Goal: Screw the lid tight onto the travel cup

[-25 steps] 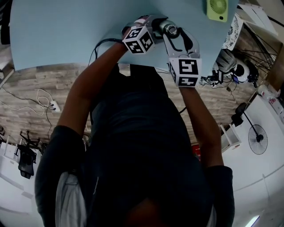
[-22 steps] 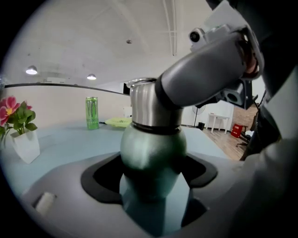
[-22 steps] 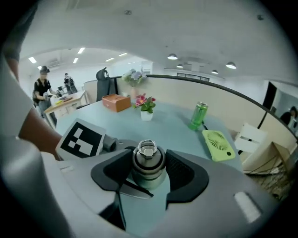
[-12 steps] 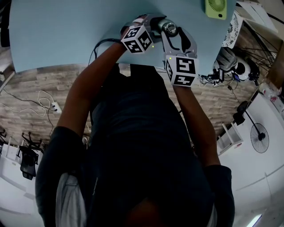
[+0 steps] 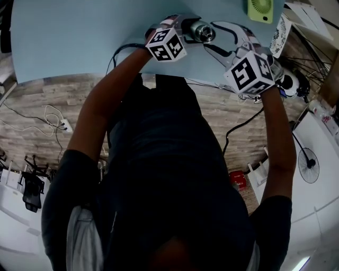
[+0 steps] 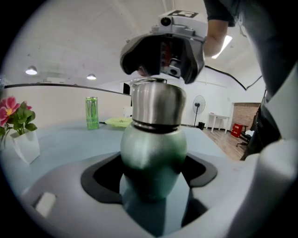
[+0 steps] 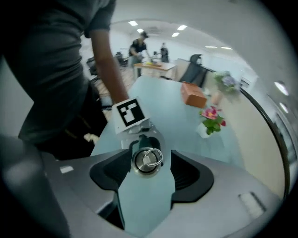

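A green travel cup (image 6: 153, 148) with a steel lid (image 6: 156, 102) stands upright on the light blue table (image 5: 79, 37). My left gripper (image 6: 151, 175) is shut on the cup's body from the side. The right gripper (image 7: 149, 176) points down over the lid (image 7: 147, 160), which carries a wire ring. Its jaws have just been opening and now stand on either side of the lid, with a gap showing on the right side. In the head view the lid (image 5: 203, 32) lies between the left gripper (image 5: 185, 29) and the right gripper (image 5: 214, 37).
Behind the cup stand a green can (image 6: 92, 113) and a yellow-green dish (image 6: 118, 122). A white pot of pink flowers (image 7: 212, 121) and an orange box (image 7: 193, 95) sit further along the table. A green fan (image 5: 259, 10) is at the table's far right.
The right gripper has rolled and its marker cube has swung out to the right of the cup. Its jaws stand wider around the lid. The left gripper and the cup have stayed put.
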